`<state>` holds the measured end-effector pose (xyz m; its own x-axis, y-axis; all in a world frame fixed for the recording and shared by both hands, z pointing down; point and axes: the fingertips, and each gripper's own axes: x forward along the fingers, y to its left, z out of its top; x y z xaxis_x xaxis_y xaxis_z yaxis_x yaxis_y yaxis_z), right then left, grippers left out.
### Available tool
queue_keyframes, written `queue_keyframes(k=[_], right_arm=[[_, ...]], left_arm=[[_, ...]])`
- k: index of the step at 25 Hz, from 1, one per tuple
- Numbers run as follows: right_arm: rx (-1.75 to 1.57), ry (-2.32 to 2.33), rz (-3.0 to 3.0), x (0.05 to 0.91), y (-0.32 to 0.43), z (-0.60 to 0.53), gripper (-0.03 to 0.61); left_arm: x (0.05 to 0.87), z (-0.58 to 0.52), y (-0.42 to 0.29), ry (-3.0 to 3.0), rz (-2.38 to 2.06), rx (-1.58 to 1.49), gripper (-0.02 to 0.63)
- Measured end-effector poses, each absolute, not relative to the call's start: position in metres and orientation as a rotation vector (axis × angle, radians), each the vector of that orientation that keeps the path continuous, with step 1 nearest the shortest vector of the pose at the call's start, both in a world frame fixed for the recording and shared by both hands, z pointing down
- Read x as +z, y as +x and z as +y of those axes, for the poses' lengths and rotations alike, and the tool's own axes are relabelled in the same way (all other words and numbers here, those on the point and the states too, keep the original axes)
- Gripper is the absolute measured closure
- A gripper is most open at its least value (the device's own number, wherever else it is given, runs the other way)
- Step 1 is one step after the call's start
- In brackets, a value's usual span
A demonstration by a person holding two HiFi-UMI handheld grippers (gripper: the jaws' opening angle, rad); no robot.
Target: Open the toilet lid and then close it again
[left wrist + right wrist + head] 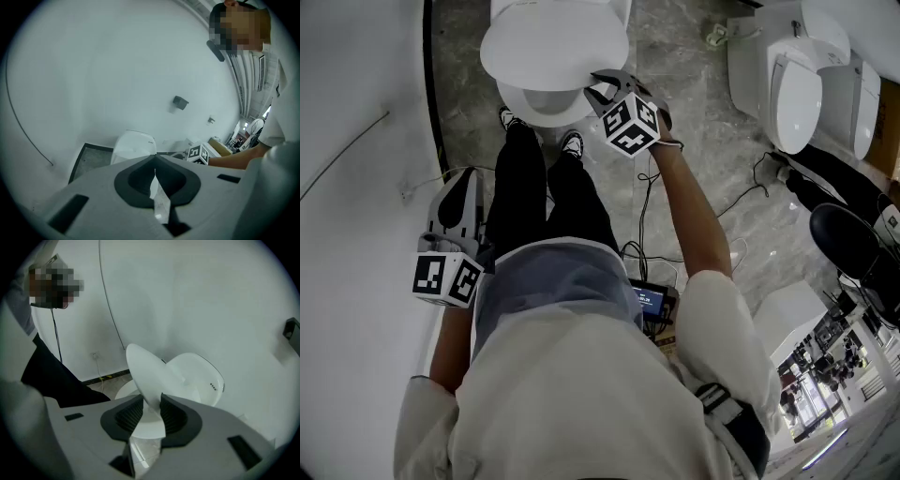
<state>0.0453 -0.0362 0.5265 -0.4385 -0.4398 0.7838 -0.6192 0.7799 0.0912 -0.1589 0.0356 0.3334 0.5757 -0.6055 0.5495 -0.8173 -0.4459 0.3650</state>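
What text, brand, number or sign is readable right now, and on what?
Nothing here is legible.
Toilet: small dark print, too small to read.
Small screen: lit, too blurred to read.
Marker cubes: square patterns only, no letters.

No readable words, brands or numbers anywhere. Only black-and-white square marker patterns, without letters, on the cube (447, 277) of the left gripper (465, 180) and the cube (630, 125) of the right gripper (602, 89). Small dark print on the toilet (213, 386), too tiny to read. Lit blue screen (652, 300) at the waist, likewise illegible.
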Motion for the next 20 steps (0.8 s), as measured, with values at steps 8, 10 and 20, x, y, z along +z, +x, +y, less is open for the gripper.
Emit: queue_keyframes(k=[8, 10, 20], right_arm=[[0.276, 0.773, -2.092, 0.538, 0.042, -0.023, 0.469], [0.272, 0.767, -2.086, 0.54, 0.041, -0.02, 0.468], [0.159, 0.725, -2.008, 0.575, 0.045, -0.003, 0.463]], left_arm=[[0.341, 0.037, -0.157, 2.182, -1.11, 0.483, 0.606], [0.34, 0.036, -0.156, 2.18, -1.105, 0.49, 0.606], [0.359, 0.035, -0.153, 2.162, -1.082, 0.548, 0.606]])
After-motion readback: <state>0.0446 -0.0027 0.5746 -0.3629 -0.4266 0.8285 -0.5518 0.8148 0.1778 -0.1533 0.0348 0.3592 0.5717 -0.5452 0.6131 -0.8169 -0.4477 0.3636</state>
